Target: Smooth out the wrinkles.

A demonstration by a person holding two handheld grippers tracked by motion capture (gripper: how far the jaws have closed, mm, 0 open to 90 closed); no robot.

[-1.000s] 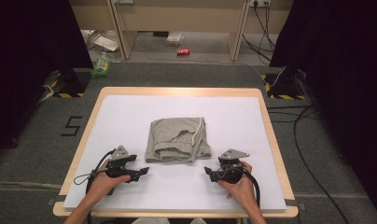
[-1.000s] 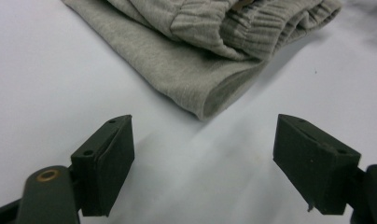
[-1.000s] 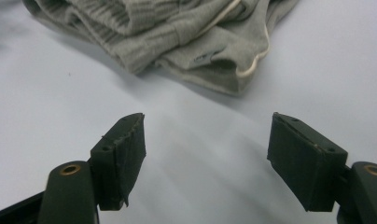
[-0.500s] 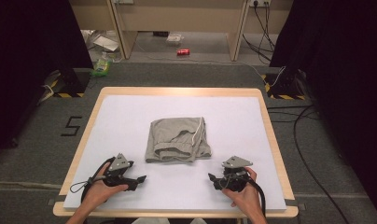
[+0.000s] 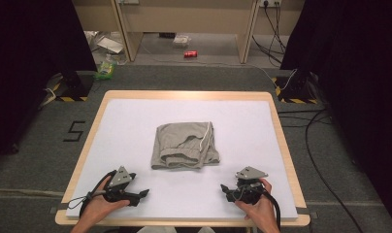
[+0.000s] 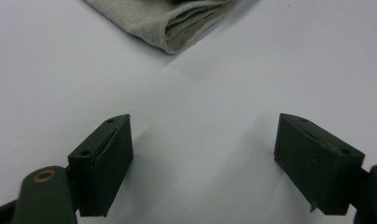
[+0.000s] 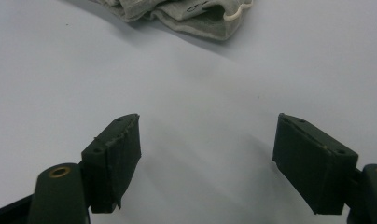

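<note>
At a white-topped table (image 5: 136, 121) with a pale wooden rim, you hold a black two-jaw gripper in each hand, both resting low near the front edge and both well apart from the folded grey garment (image 5: 185, 145) that lies near the middle of the white surface. The garment is a soft, ribbed-looking piece of clothing folded into a rough square, with a white drawstring (image 5: 204, 138) running down its right side. Your left gripper (image 5: 141, 193) sits at the front left of the table, its grey three-cornered plate facing up, and its jaws stand wide apart with nothing between them; in the left gripper view the two black pads (image 6: 105, 161) frame bare white table, with a folded corner of the garment (image 6: 177, 23) ahead of them at the top. Your right gripper (image 5: 225, 189) sits at the front right, pointing inward toward the left one; its jaws have just been opening and now stand wide, also with nothing between them. In the right gripper view its pads (image 7: 114, 156) likewise frame bare table, with the garment's edge (image 7: 196, 16) and a loop of the white drawstring ahead. Neither gripper touches the cloth. Beyond the table, on the grey carpet, a red can (image 5: 190, 54) lies near the legs of a wooden bench, and cables (image 5: 320, 145) trail along the floor at the right.
</note>
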